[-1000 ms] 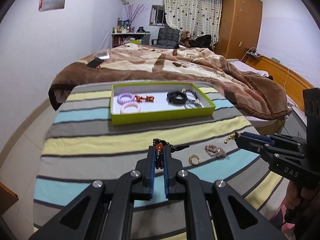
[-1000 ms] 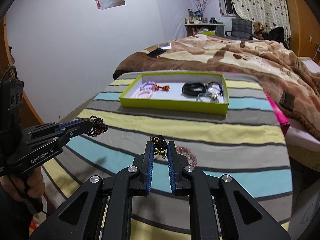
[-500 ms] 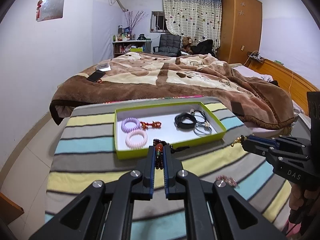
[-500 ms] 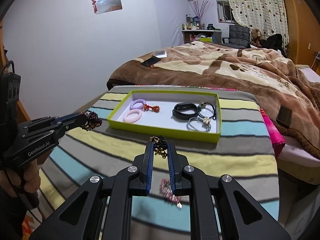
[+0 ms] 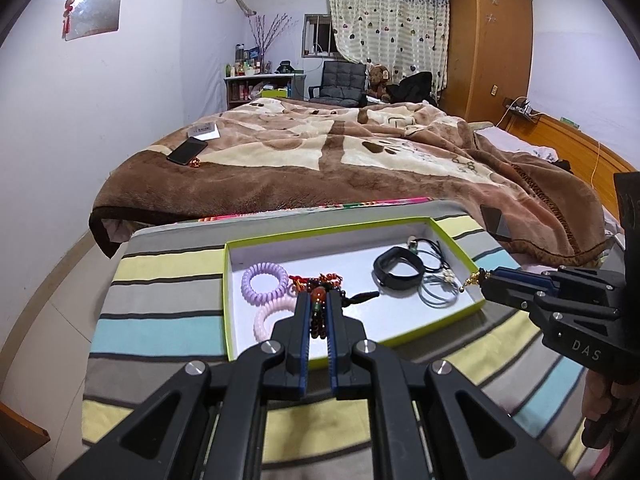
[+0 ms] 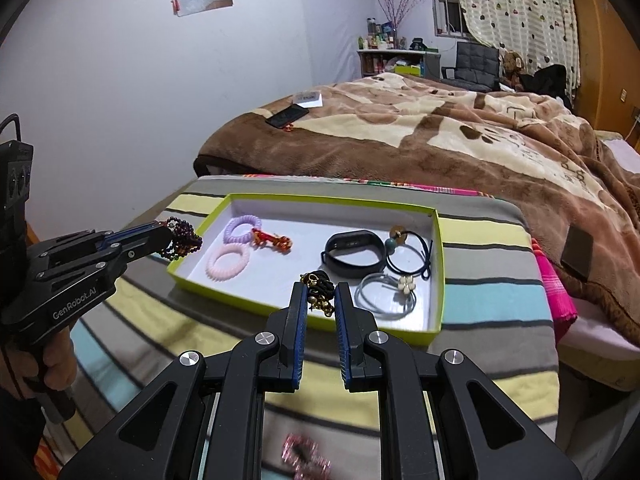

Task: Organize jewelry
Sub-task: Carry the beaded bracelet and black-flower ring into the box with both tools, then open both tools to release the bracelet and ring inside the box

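**Both tools carry jewelry above the green tray**

Your left tool is fully closed on a dark bead bracelet. The beads sit between its blue pads, with one orange bead at the tip and a short black tassel that sticks out to the right. In the right wrist view this bracelet hangs from the tip of the left tool, just over the left near corner of the green tray.

Your right tool stands only a little open, and its pads press on a black cord with gold charms. The cord hangs over the near wall of the tray. In the left wrist view, a small gold charm shows at the tip of the right tool, just at the right edge of the tray.

Inside the tray lie a purple coil ring, a pink coil ring, a red knotted piece, a black band, a black cord with a green bead and a grey hair tie with a pale flower.

The tray rests on the striped surface. A pink sparkly piece, blurred, lies on the surface well in front of the tray.
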The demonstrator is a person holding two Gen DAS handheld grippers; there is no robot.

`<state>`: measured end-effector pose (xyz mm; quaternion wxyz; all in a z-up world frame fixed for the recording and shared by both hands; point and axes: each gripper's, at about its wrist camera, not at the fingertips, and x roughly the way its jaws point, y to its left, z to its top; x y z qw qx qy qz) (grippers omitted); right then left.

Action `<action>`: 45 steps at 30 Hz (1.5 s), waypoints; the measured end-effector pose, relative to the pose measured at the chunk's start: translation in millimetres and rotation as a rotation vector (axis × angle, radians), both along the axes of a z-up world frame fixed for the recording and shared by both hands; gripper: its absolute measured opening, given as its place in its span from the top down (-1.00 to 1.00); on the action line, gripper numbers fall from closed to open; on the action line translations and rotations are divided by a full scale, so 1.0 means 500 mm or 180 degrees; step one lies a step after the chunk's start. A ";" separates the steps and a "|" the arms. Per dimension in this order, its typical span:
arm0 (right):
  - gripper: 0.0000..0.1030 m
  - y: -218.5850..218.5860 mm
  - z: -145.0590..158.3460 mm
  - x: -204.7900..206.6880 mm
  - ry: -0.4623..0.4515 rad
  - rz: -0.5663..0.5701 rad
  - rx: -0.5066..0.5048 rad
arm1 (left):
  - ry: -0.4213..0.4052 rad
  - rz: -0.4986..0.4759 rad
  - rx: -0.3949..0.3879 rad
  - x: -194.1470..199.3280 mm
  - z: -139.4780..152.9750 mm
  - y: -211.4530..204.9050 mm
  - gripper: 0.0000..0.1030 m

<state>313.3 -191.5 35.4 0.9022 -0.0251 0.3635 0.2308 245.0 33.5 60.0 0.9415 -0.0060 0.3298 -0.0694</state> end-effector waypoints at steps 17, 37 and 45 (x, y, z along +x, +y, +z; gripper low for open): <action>0.72 0.031 -0.100 0.105 0.0357 -0.0041 -0.0039 | 0.0320 -0.0021 -0.0080 0.096 -0.096 0.003 0.85; 0.59 0.035 -0.127 0.122 0.0485 -0.0077 -0.0064 | 0.0348 -0.0045 -0.0032 0.094 -0.113 -0.001 0.56; 0.54 0.029 -0.096 0.081 0.0351 -0.0038 -0.0025 | 0.0264 -0.0006 -0.0032 0.058 -0.095 0.002 0.55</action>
